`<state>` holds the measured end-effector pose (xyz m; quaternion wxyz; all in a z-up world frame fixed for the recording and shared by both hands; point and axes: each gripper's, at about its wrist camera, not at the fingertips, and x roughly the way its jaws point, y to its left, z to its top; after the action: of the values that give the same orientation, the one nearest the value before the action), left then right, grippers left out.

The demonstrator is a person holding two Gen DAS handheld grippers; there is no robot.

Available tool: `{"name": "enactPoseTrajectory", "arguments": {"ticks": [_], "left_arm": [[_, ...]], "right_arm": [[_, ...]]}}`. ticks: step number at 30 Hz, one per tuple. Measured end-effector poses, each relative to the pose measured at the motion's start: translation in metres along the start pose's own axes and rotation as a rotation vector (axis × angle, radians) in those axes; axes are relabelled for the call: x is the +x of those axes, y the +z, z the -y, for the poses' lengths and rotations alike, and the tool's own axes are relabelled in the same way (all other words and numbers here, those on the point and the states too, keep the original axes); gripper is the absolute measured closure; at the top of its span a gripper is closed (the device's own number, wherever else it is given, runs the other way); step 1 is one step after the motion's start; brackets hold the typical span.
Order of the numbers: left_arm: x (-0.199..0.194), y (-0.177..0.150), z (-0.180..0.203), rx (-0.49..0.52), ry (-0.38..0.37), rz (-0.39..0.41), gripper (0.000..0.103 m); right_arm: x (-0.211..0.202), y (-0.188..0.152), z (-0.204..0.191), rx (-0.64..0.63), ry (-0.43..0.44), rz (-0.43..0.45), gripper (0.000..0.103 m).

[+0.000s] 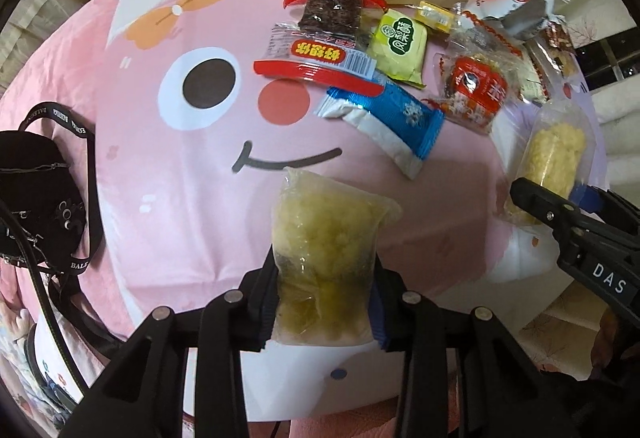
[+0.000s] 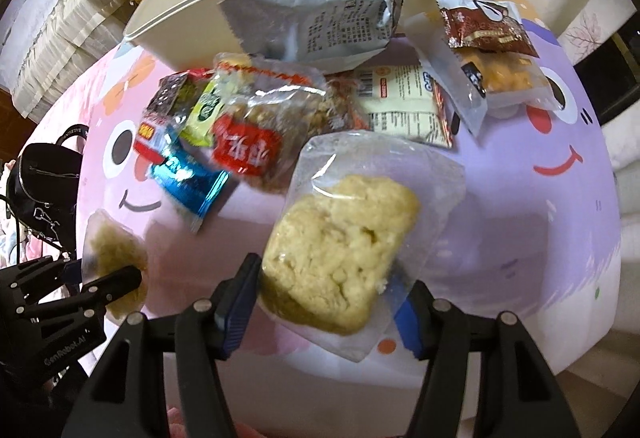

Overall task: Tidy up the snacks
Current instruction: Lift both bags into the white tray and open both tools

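- While both grippers point down over the pink cartoon cloth point(image 1: 168, 198), each has a clear-wrapped yellow crumbly cake.
- L gripper point(image 1: 324, 302): jaws clamped on yellow cake pack point(image 1: 320, 238) at its lower half, pads on both side edges; upper part sticks out past tips, off the cloth.
- R gripper point(image 2: 324, 306): jaws gripping pale cake pack point(image 2: 344, 250) w/ blue pads either side, wrapper slack above.
- Snack pile point(image 1: 384, 78) lies beyond, near the white bin point(image 2: 192, 18).
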<state>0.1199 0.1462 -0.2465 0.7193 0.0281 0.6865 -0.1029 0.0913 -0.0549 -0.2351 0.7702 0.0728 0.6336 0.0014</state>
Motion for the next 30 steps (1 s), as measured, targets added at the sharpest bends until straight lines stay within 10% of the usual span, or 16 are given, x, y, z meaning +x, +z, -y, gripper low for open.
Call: {"name": "enactPoseTrajectory", "arguments": {"ticks": [16, 30], "left_arm": [[-0.073, -0.035, 0.018, 0.034, -0.016, 0.109, 0.067], [-0.148, 0.008, 0.051, -0.008, -0.016, 0.237, 0.067]], "right_arm": [[-0.065, -0.051, 0.011, 0.046, -0.018, 0.117, 0.042], [-0.126, 0.015, 0.047, -0.047, 0.01, 0.233, 0.042]]}}
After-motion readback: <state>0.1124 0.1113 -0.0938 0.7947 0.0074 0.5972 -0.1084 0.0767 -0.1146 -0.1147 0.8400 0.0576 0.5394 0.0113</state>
